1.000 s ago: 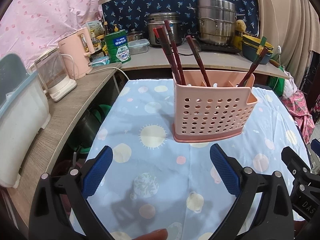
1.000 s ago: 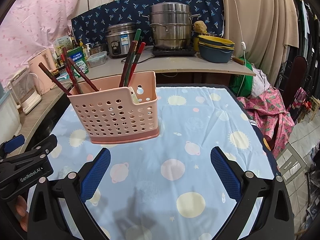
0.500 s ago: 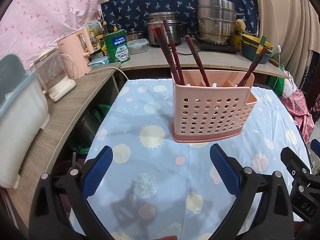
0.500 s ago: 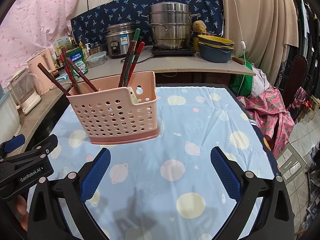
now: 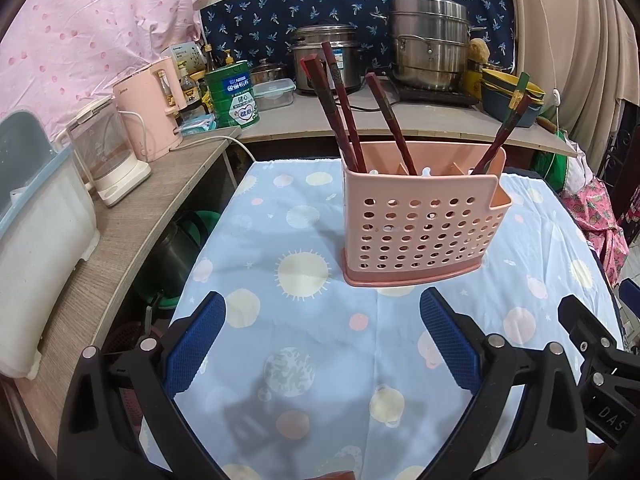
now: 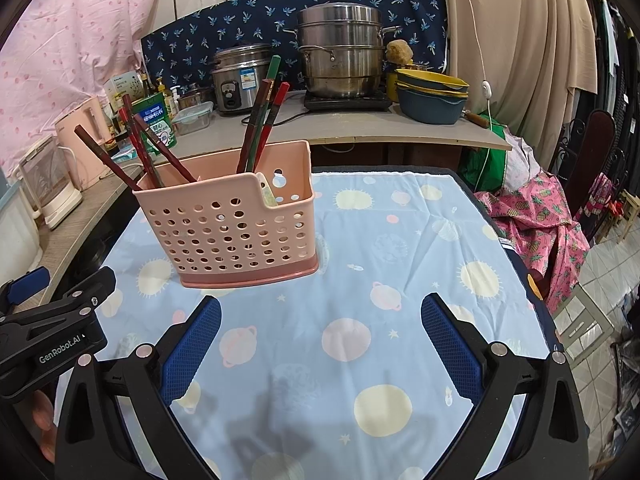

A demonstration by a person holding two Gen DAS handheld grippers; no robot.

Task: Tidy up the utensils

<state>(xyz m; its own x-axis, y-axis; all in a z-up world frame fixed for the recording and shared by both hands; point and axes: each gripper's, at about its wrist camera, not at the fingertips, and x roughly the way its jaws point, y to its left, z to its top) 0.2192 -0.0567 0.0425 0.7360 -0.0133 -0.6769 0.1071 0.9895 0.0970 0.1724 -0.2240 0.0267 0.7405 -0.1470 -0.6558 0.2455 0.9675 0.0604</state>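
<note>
A pink perforated utensil basket (image 5: 420,224) (image 6: 236,232) stands upright on the blue tablecloth (image 5: 312,320) (image 6: 384,272). Several dark red chopsticks (image 5: 340,108) (image 6: 140,148) lean out of its left compartments, and a few more, one green-topped (image 6: 264,116), stick out of the right one (image 5: 506,128). My left gripper (image 5: 320,340) is open, low over the cloth, short of the basket with nothing between its blue pads. My right gripper (image 6: 320,340) is also open and empty, to the right of the basket's front. The left gripper's body (image 6: 52,332) shows at the right view's left edge.
A wooden counter on the left carries a pink kettle (image 5: 152,116), a glass kettle (image 5: 108,160) and a white box (image 5: 36,240). The rear counter holds a green tin (image 5: 234,96), a rice cooker (image 6: 240,80), a steel steamer pot (image 6: 340,48) and stacked bowls (image 6: 432,96). Pink clothes (image 6: 536,216) lie to the right.
Almost nothing has moved. The basket sits a touch higher and farther in both views; both grippers stay open and empty.
</note>
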